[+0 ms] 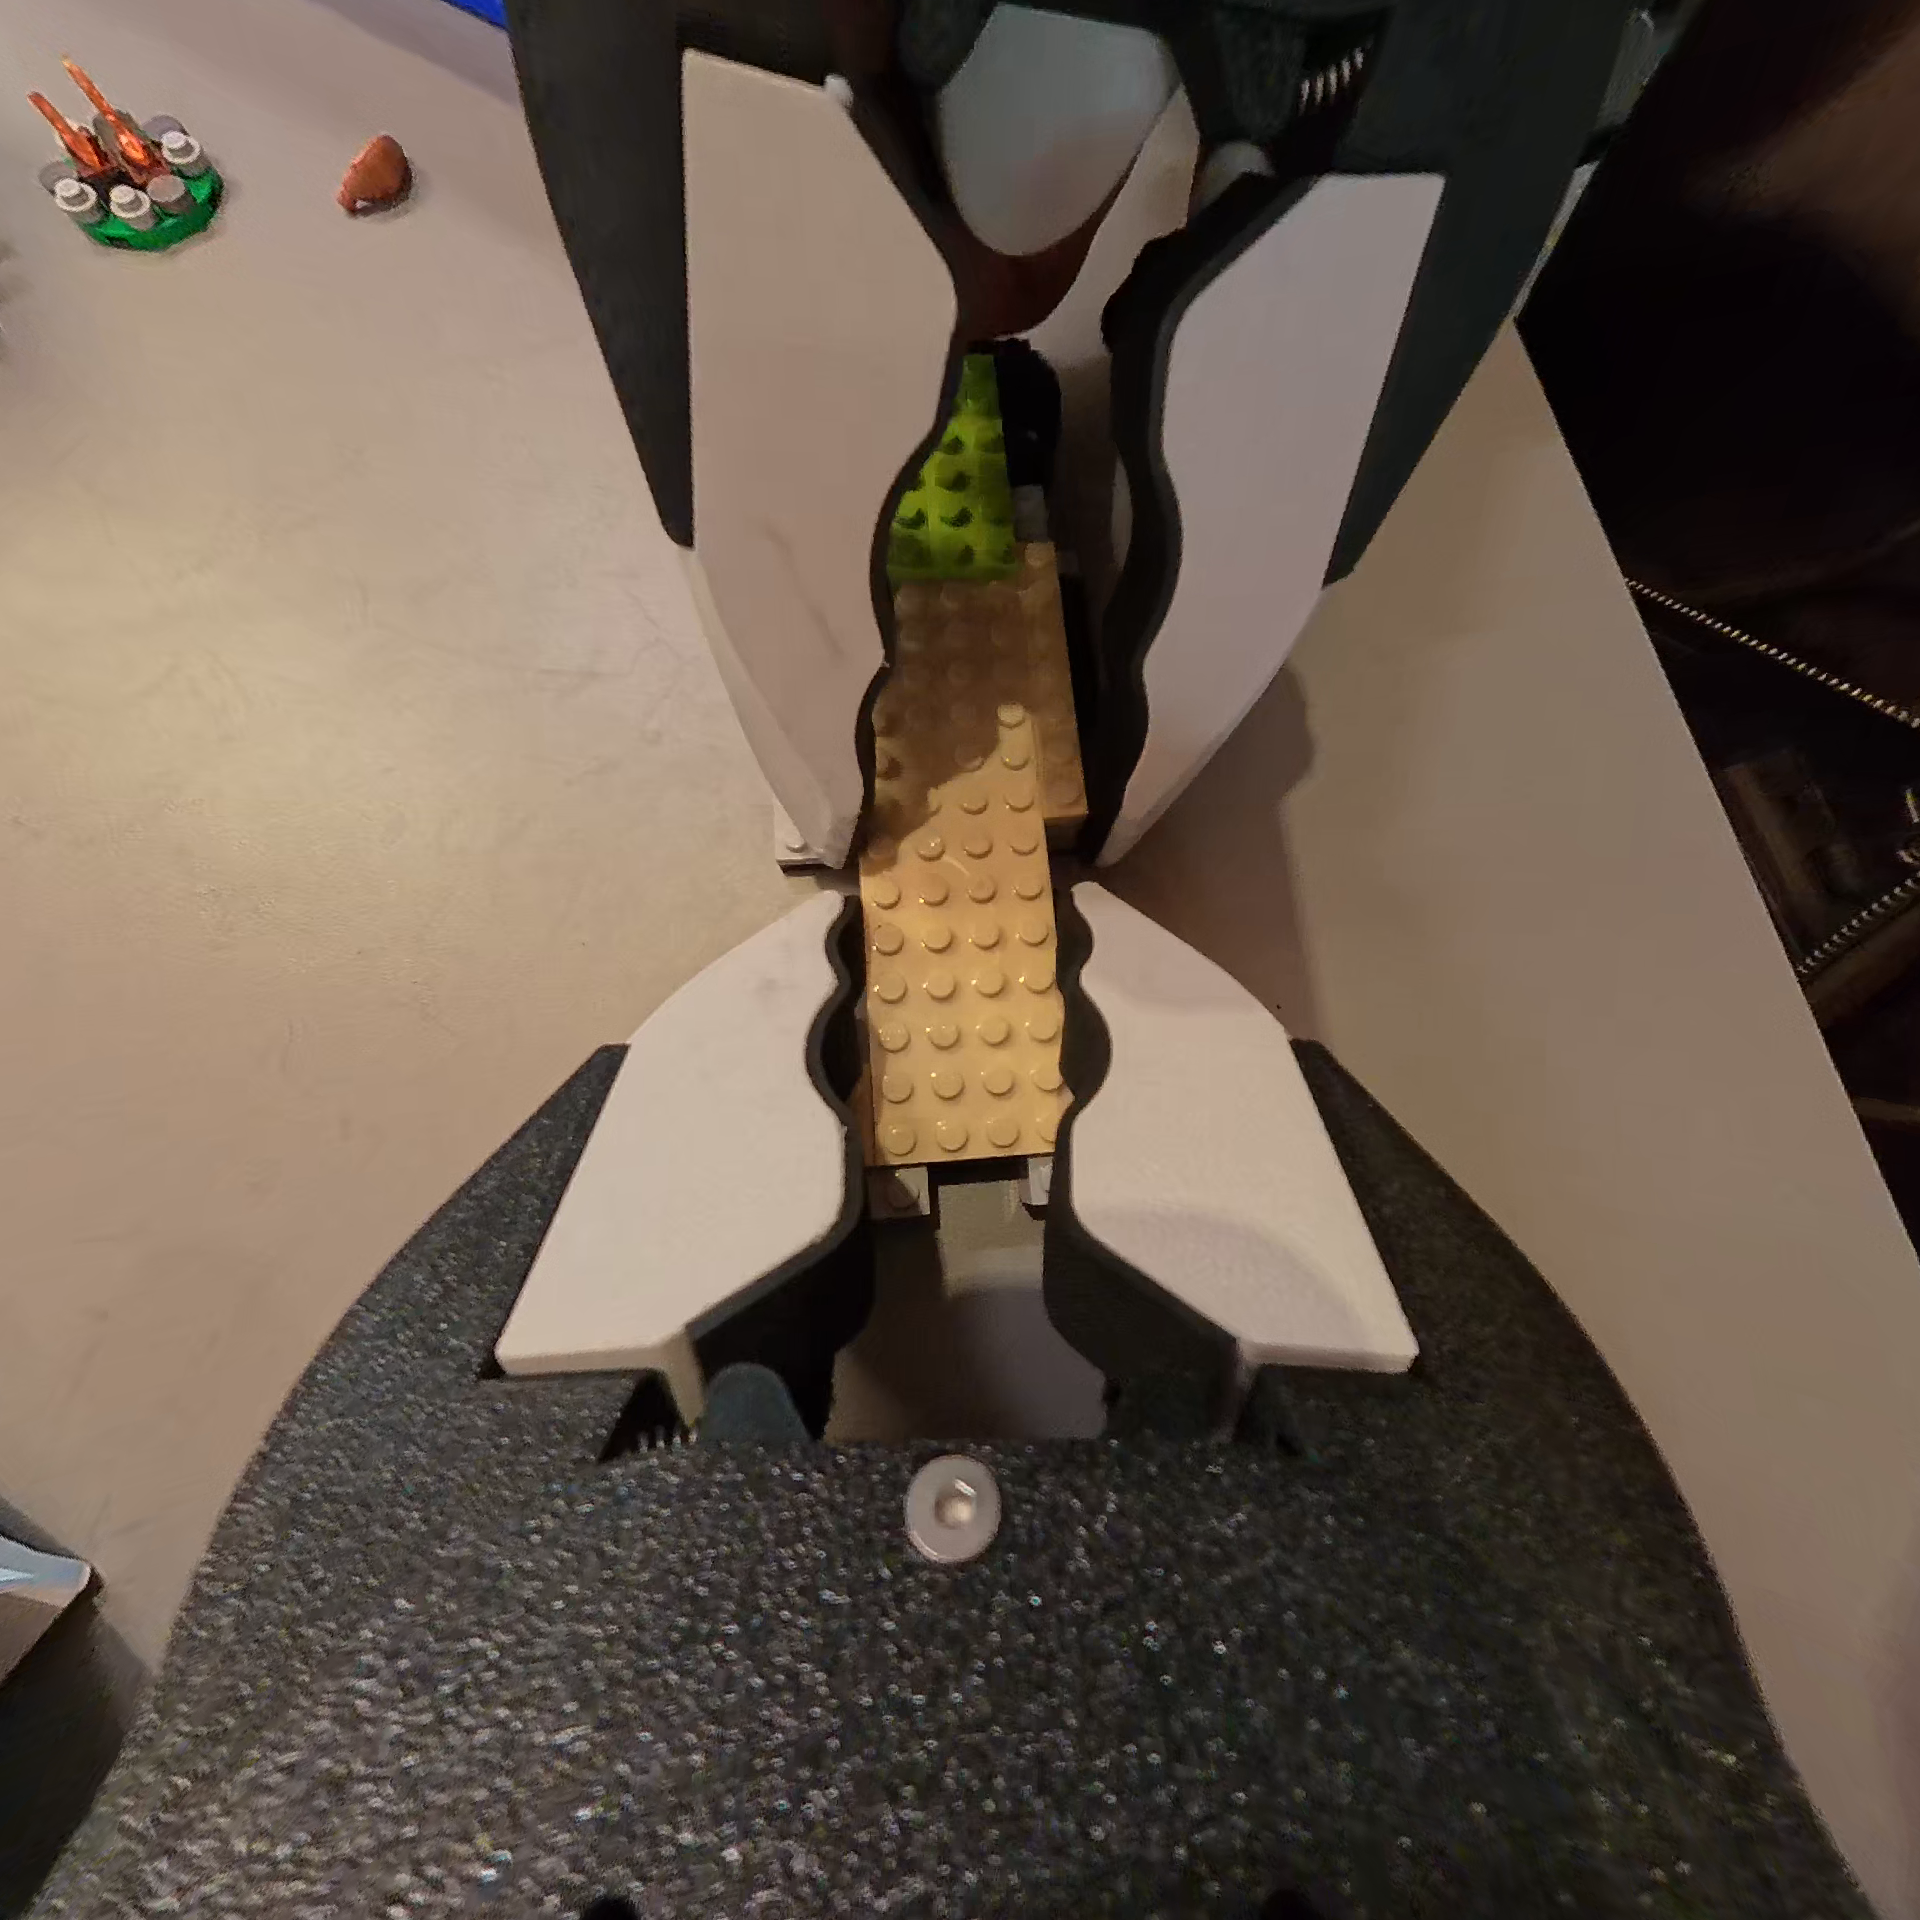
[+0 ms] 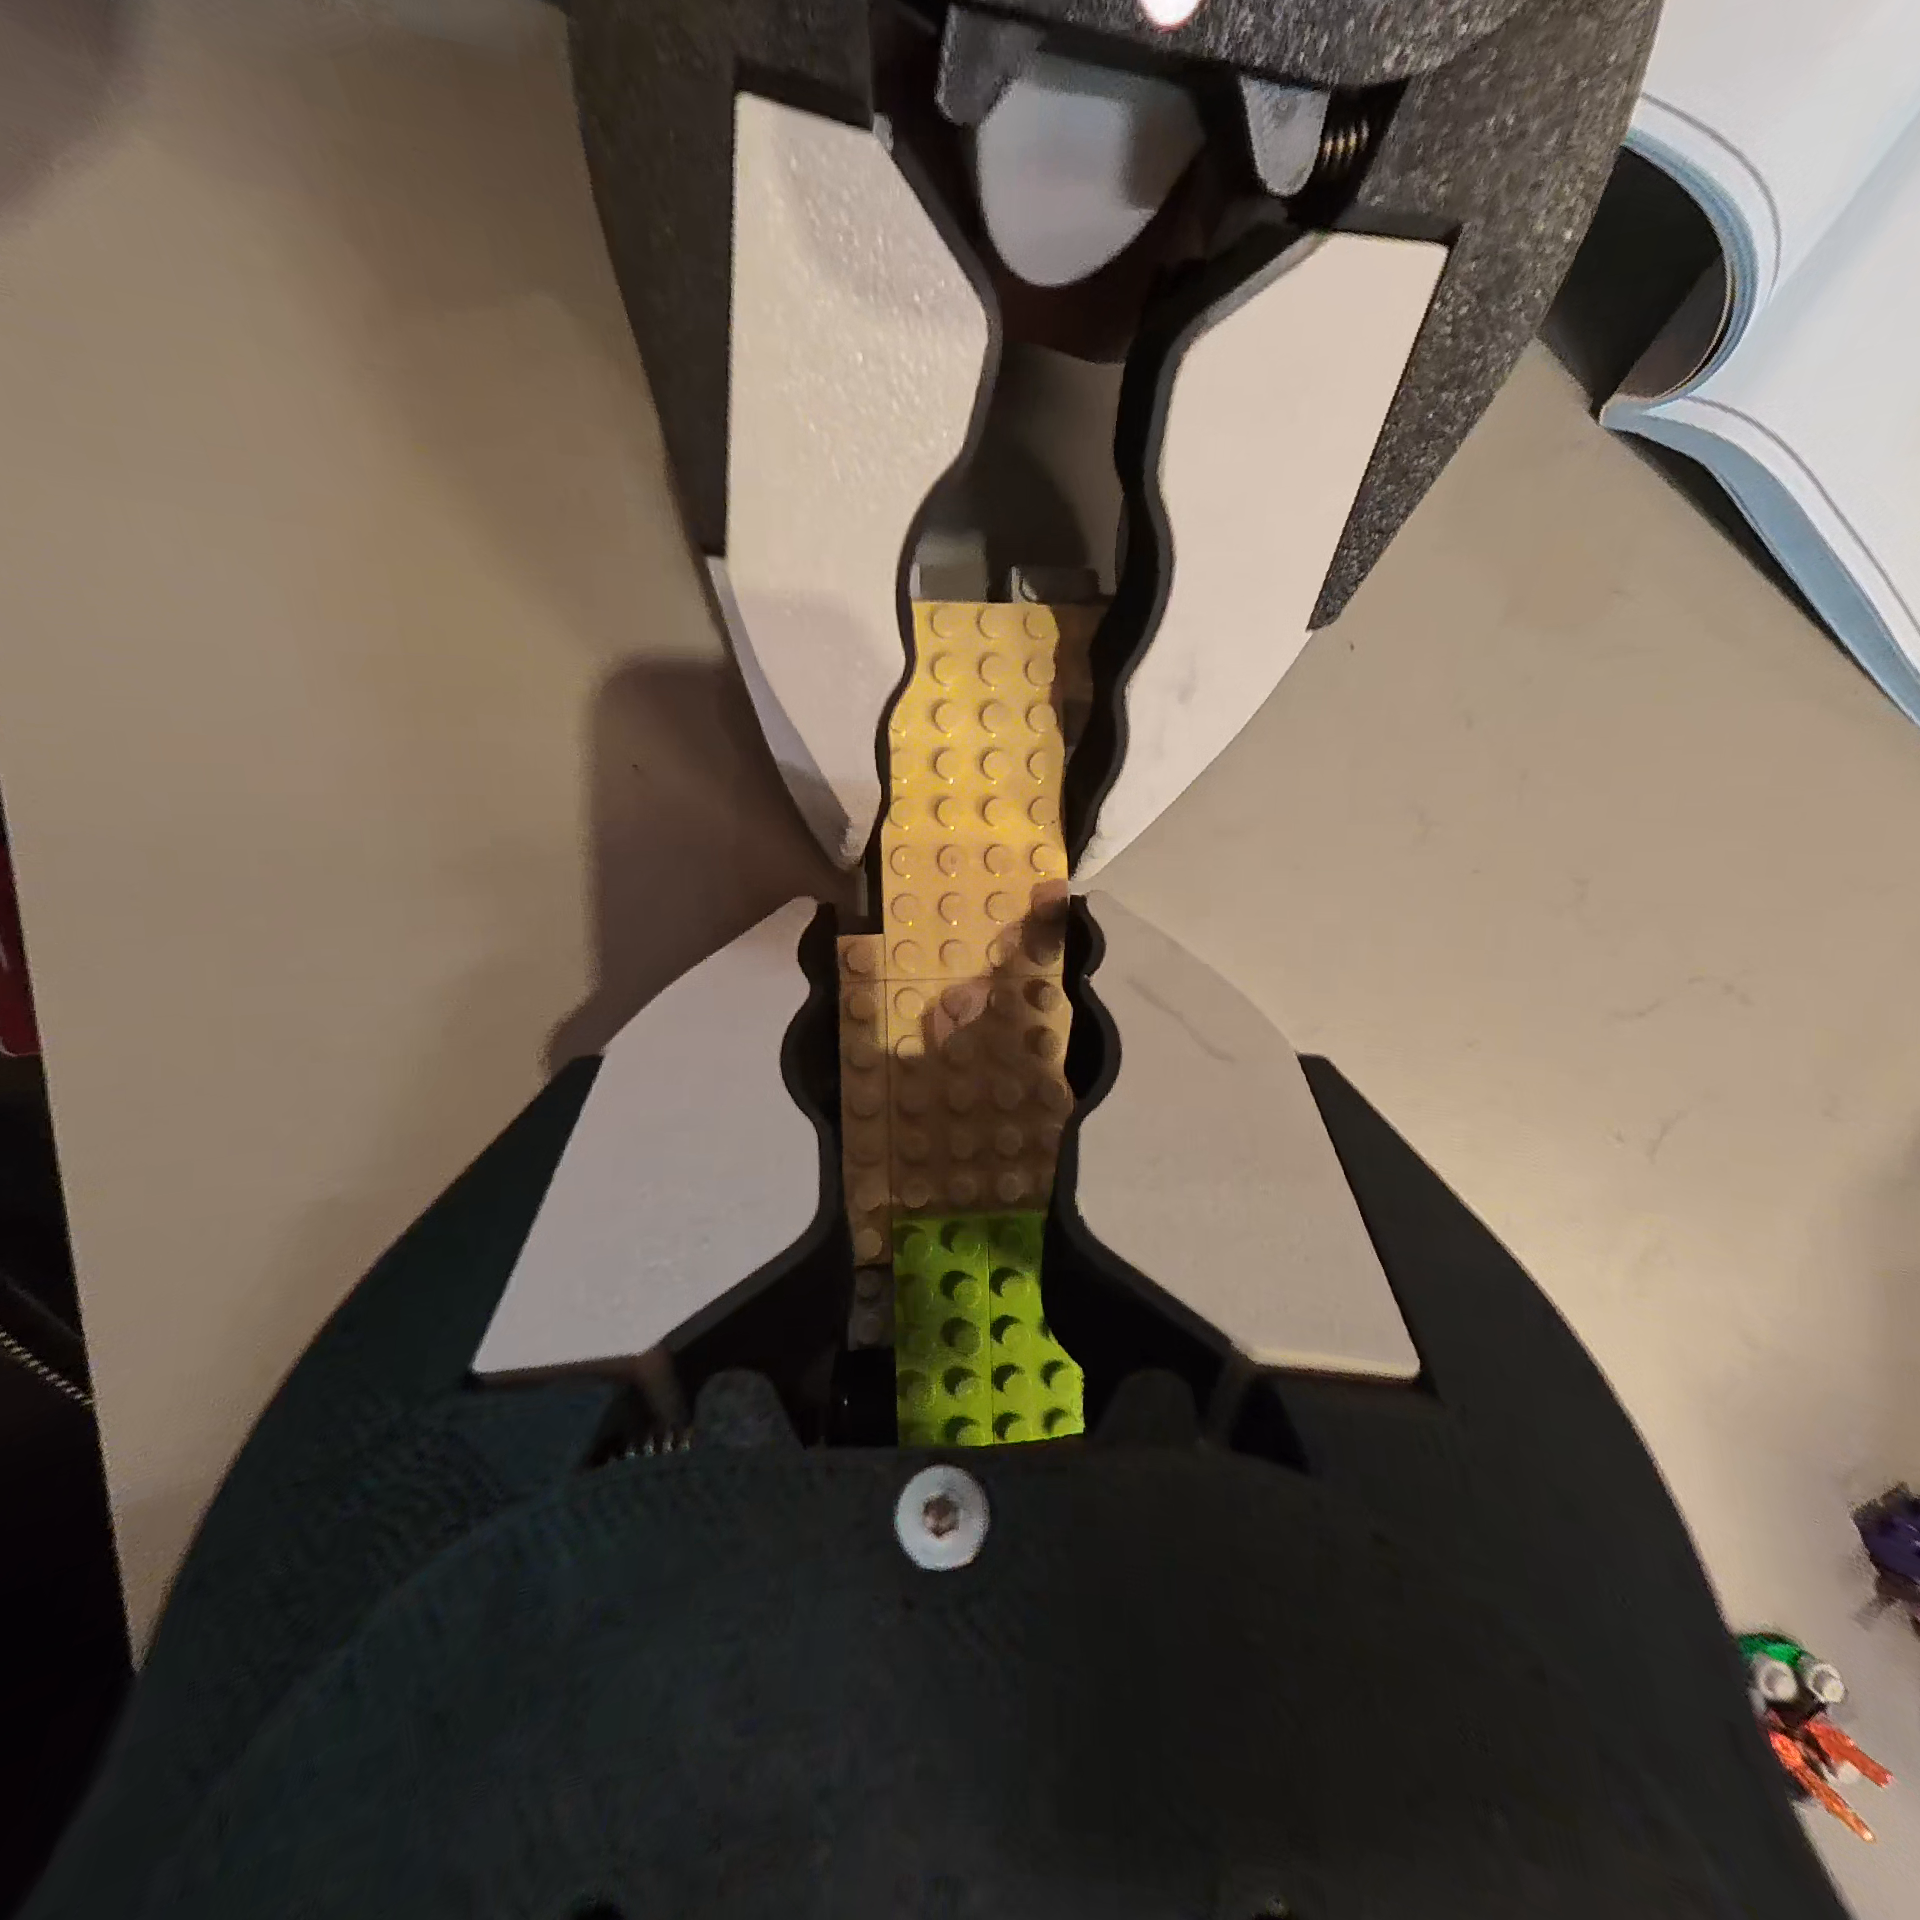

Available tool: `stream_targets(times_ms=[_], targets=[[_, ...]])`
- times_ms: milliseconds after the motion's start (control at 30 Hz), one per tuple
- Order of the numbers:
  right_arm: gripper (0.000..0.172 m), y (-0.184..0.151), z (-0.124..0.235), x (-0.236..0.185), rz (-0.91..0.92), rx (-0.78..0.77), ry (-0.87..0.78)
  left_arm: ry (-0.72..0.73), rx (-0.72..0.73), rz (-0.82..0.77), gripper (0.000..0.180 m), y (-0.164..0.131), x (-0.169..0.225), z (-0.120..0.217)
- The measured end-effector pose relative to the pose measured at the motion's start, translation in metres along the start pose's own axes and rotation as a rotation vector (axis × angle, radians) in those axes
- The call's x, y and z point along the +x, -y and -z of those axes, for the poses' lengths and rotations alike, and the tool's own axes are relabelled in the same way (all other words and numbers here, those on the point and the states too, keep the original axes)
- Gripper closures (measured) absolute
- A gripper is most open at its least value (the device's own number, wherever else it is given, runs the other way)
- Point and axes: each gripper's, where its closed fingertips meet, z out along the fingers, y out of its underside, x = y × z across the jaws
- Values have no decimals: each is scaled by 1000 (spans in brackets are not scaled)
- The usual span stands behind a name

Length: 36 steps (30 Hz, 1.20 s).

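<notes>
Left claw & right claw, each closed on opposite ends of a tan studded plate; green piece already attached, apparently.

A tan studded plate is seen on a beige counter; beyond the plate's far end, lime-green studded pieces are joined.

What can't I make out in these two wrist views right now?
- Underside of the tan studded plate assembly: hidden by its own top in both views.
- Black piece beyond the lime-green plates: left view, blocked by the right gripper.
- Purple item: right view, blurred and cut by the edge.
- Open booklet: right view, cropped.
</notes>
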Motion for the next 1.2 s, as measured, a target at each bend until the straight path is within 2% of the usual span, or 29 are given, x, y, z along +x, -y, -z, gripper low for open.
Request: stream_targets(times_ms=[267, 367, 433, 667, 700, 967, 1200], targets=[[130, 1, 1, -1, -31, 61, 62, -4, 0, 1, 146, 0, 0, 0], [132, 4, 4, -5, -92, 96, 140, -22, -3, -15, 146, 0, 4, 0], [142, 5, 6, -1, -130, 127, 150, -26, -5, -16, 146, -1, 4, -1], [147, 5, 10, 0, -59, 131, 97, -24, -6, -12, 146, -1, 4, -1], [159, 5, 11, 2, -56, 138, 84, -24, -6, -12, 146, -1, 4, 0], [156, 9, 10, 4, -73, 214, 107, -25, -6, -9, 146, -1, 4, 0], [153, 10, 20, -2, -44, 242, 58, -26, -6, -9, 146, -1, 4, 0]])
